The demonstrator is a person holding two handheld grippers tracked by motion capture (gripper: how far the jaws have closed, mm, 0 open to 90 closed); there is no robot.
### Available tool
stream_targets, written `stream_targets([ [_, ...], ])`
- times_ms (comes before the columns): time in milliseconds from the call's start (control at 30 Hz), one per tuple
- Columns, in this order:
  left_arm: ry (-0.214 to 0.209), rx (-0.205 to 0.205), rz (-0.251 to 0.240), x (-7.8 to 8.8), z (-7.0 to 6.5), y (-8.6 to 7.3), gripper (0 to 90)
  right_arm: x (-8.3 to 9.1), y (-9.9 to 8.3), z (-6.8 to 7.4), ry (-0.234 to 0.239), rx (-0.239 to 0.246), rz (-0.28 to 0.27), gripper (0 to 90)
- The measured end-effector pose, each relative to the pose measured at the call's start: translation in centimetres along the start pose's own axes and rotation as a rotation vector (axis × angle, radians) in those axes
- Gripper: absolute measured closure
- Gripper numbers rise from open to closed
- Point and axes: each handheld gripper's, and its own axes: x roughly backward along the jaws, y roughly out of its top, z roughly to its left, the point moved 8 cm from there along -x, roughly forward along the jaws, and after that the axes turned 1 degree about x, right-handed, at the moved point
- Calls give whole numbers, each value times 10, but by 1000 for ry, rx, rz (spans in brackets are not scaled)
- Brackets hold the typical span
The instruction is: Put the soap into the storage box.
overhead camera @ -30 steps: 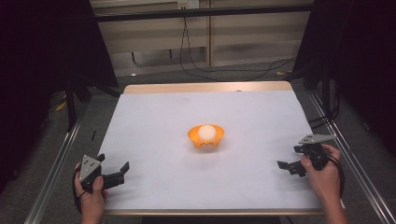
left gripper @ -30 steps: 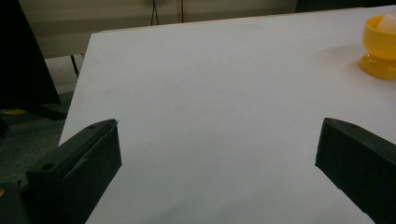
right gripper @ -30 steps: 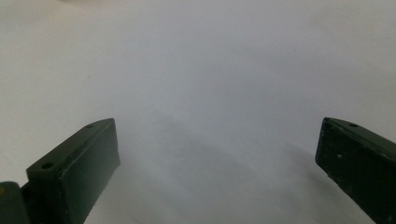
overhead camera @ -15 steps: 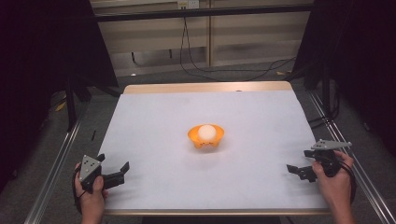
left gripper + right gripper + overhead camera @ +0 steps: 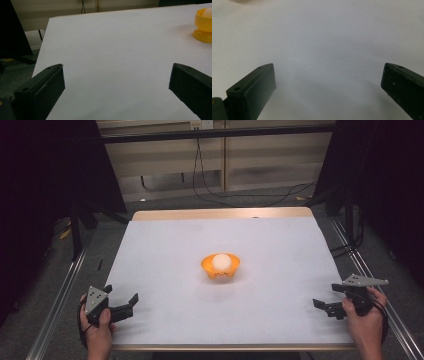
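Note:
An orange bowl (image 5: pixel 220 268) stands at the middle of the white table (image 5: pixel 165 245) with a white ball (image 5: pixel 222 261) resting in it. My left gripper (image 5: pixel 121 296) lies at the near left corner, held in a hand, jaws wide apart and empty, aimed toward the bowl. In the left gripper view the gripper (image 5: pixel 116 75) spans bare white surface, with the bowl (image 5: pixel 203 26) and ball (image 5: pixel 208 12) far off at upper right. My right gripper (image 5: pixel 325 296) sits near the front right edge, open and empty. In its own view the right gripper (image 5: pixel 328 75) frames bare white tabletop.
Metal rails (image 5: pixel 60 295) run along both sides of the table. A wooden edge (image 5: pixel 220 213) borders the far side, with cables (image 5: pixel 250 195) on the floor behind. Dark curtains stand to the left and right.
The right hand has drawn its gripper back toward the near right corner, farther from the bowl. The left gripper, bowl and ball have stayed put.

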Motion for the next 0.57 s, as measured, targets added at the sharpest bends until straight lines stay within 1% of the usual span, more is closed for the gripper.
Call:
stream_targets([
  [200, 4, -1, 1, 0, 0, 0, 0, 5, -4, -2, -7, -9, -13, 0],
  [433, 1, 1, -2, 0, 0, 0, 0, 8, -6, 1, -15, 8, -56, 0],
  [567, -2, 1, -1, 0, -1, 0, 0, 9, -6, 1, -24, 3, -80, 0],
])
